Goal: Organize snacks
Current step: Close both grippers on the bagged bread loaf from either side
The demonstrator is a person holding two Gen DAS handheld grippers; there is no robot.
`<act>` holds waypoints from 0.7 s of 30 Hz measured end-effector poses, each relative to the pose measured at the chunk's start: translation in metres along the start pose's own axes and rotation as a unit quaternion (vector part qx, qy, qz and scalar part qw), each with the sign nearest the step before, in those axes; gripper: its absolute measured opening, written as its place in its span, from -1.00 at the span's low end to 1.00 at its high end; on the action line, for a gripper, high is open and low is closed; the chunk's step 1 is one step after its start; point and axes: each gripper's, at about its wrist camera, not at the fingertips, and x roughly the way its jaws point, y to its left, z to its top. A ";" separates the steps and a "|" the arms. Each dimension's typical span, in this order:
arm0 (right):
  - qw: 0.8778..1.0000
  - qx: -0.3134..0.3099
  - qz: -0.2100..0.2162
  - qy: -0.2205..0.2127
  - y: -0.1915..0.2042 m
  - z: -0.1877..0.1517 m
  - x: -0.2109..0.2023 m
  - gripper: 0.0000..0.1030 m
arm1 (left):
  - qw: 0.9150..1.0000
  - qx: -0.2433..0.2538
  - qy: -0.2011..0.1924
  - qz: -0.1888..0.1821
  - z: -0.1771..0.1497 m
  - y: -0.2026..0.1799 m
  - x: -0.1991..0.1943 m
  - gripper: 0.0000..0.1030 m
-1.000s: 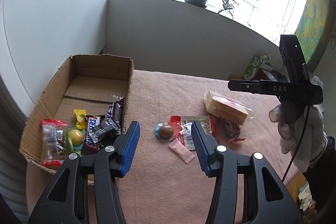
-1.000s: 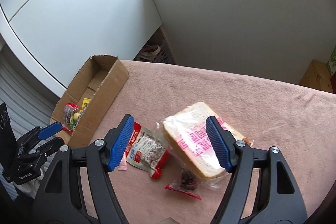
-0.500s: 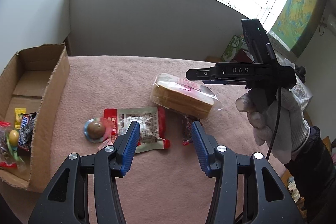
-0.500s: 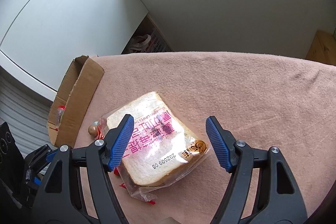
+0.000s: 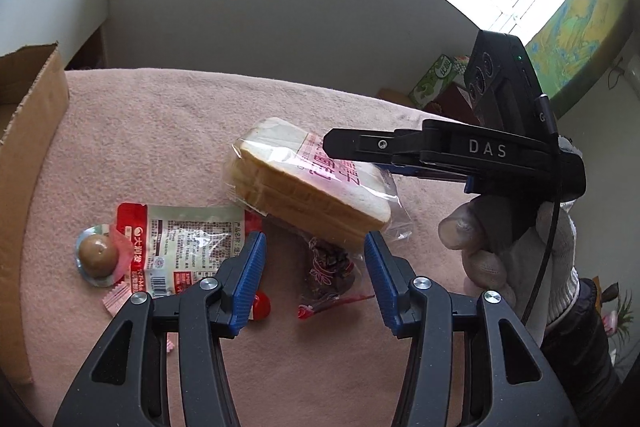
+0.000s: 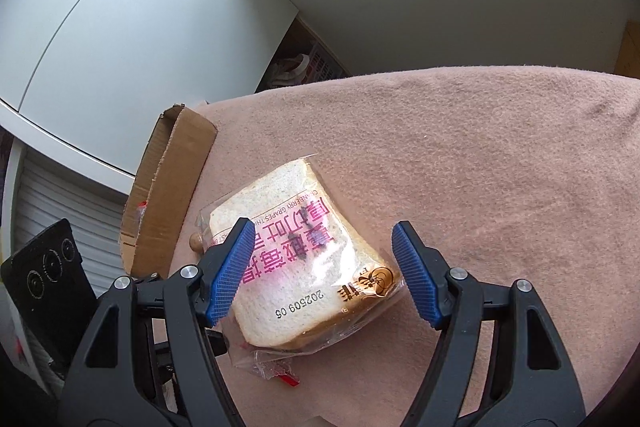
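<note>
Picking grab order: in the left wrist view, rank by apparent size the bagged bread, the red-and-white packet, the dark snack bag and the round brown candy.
1. bagged bread
2. red-and-white packet
3. dark snack bag, partly under the bread, so unsure
4. round brown candy

**Both grippers open, angled down at the bread bag**

The left gripper (image 5: 314,279) points steeply down with its blue pads apart and nothing pressed between them; its fingertips frame the near edge of the bread bag (image 5: 304,183), without touching it.

The right gripper (image 6: 322,273) also tilts downward, jaws spread wide to either side of the bread bag, pads clear of the wrapper. In the left wrist view this gripper reaches in above the far right side of the bread bag, held by a gloved hand (image 5: 508,239) whose fingers curl around the handle, a dark sleeve (image 5: 576,339) behind the wrist.
</note>
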 end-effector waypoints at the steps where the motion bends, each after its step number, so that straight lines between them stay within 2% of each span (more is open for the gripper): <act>1: 1.000 0.001 0.007 0.003 0.000 -0.001 0.000 0.43 | 1.000 -0.004 0.001 0.000 0.002 0.002 0.002 -0.03; 5: 1.000 -0.001 0.008 0.010 0.004 -0.008 0.000 0.44 | 1.000 -0.002 0.000 0.003 0.003 0.002 0.002 -0.03; 13: 0.999 -0.003 0.037 0.021 0.004 -0.020 -0.007 0.44 | 0.998 0.043 -0.009 0.044 0.003 -0.002 0.001 -0.03; 21: 0.998 0.031 0.055 0.023 -0.014 -0.017 0.002 0.44 | 0.998 0.058 -0.001 0.028 0.004 -0.011 -0.002 -0.03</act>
